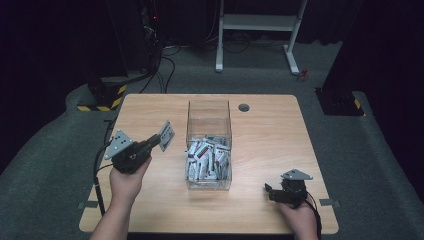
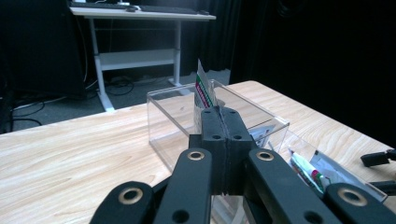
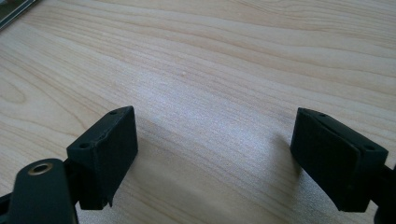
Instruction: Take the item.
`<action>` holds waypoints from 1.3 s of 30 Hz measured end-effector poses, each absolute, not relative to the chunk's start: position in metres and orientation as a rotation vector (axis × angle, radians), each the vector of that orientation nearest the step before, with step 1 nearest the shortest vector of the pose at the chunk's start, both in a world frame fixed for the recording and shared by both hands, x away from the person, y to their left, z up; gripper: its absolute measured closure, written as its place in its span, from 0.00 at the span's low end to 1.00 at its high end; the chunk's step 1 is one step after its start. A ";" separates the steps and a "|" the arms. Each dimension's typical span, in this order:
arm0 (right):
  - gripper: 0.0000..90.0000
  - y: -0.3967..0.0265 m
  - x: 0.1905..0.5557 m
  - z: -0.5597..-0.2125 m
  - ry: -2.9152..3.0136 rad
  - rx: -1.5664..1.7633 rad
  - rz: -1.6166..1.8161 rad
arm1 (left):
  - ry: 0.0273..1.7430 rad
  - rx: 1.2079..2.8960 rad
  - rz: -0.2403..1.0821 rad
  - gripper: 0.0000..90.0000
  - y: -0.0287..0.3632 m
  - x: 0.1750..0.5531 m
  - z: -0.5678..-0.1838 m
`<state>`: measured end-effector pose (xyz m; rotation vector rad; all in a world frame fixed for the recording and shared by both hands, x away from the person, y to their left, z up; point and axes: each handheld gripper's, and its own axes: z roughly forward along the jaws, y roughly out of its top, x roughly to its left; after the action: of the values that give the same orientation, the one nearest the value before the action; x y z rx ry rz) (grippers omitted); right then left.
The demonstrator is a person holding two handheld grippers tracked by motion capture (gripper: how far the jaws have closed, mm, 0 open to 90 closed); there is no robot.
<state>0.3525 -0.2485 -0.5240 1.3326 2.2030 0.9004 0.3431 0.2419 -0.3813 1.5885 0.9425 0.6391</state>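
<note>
A light wooden table (image 1: 270, 130) carries a clear box (image 1: 209, 117) of packets (image 1: 207, 157).

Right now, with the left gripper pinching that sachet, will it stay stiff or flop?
The sachet stands straight above the left gripper, pinched at one edge, so it is probably fairly stiff and light. Its flat, glossy-looking film may slip. The clear box looks light enough to slide if bumped.

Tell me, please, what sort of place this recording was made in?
Probably a lab or studio set up for recording. A lone wooden table stands on grey carpet among black curtains, a height-adjustable desk with a keyboard stands behind it, and cables trail across the floor by black equipment with hazard-striped bases.
</note>
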 end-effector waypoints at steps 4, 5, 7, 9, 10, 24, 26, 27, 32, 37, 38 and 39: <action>0.16 -0.248 0.352 -0.524 2.203 1.332 0.900 | 0.954 1.590 0.650 1.00 0.246 0.343 -0.384; 0.16 -0.248 0.352 -0.524 2.203 1.332 0.900 | 0.955 1.593 0.652 1.00 0.247 0.344 -0.384; 0.16 -0.248 0.352 -0.524 2.203 1.332 0.900 | 0.962 1.592 0.659 1.00 0.249 0.345 -0.386; 0.16 -0.248 0.352 -0.524 2.203 1.332 0.900 | 0.968 1.594 0.663 1.00 0.251 0.345 -0.388; 0.16 -0.248 0.352 -0.524 2.203 1.332 0.900 | 0.970 1.595 0.669 1.00 0.252 0.346 -0.389; 0.16 -0.248 0.352 -0.524 2.202 1.333 0.900 | 1.025 1.599 0.693 1.00 0.265 0.359 -0.400; 0.16 -0.248 0.352 -0.524 2.203 1.333 0.900 | 1.041 1.599 0.692 1.00 0.267 0.362 -0.403; 0.16 -0.248 0.352 -0.524 2.203 1.332 0.900 | 1.045 1.604 0.697 1.00 0.268 0.363 -0.405; 0.16 -0.248 0.352 -0.524 2.203 1.333 0.900 | 1.081 1.609 0.688 1.00 0.272 0.372 -0.414; 0.16 -0.248 0.353 -0.524 2.203 1.332 0.900 | 1.101 1.619 0.694 1.00 0.270 0.381 -0.422; 0.16 -0.248 0.352 -0.524 2.203 1.332 0.900 | 1.104 1.623 0.697 1.00 0.269 0.383 -0.423; 0.16 -0.248 0.352 -0.524 2.203 1.332 0.899 | 1.108 1.625 0.699 1.00 0.269 0.385 -0.424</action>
<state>0.3525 -0.2484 -0.5240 1.3321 2.2028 0.8994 0.3846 0.2688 -0.4244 1.6251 1.1083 0.6987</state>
